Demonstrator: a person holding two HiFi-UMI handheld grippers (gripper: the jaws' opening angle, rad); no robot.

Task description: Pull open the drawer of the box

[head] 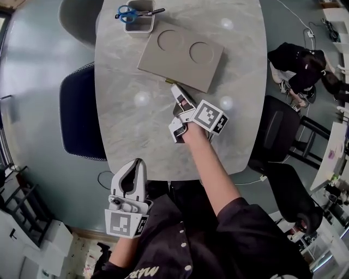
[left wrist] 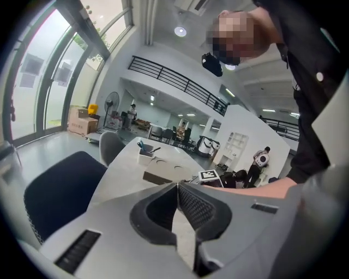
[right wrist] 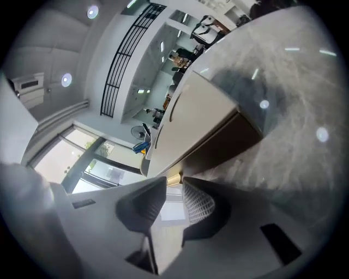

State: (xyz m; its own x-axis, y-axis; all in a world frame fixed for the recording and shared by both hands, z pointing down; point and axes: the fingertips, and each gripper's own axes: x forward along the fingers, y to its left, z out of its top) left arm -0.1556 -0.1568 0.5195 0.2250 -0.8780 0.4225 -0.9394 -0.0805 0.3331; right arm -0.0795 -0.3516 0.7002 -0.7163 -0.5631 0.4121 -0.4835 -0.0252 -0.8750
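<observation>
A flat brown box [head: 180, 54] with two round cut-outs in its top lies on the grey marble table [head: 131, 125]. A small gold drawer handle [head: 169, 81] sticks out of its near edge. My right gripper [head: 175, 88] reaches to that edge, turned on its side. In the right gripper view the handle [right wrist: 173, 179] fills the narrow gap between the fingertips, and the box's dark front [right wrist: 218, 144] still looks flush. My left gripper [head: 134, 165] hangs off the table's near edge by the person's body, its tips touching with nothing in them [left wrist: 177, 185].
A white tub [head: 139, 15] holding blue scissors and a pen stands at the table's far end. A dark blue chair [head: 82, 111] is at the left side and black chairs [head: 278, 131] at the right. A person [head: 300, 68] crouches at the far right.
</observation>
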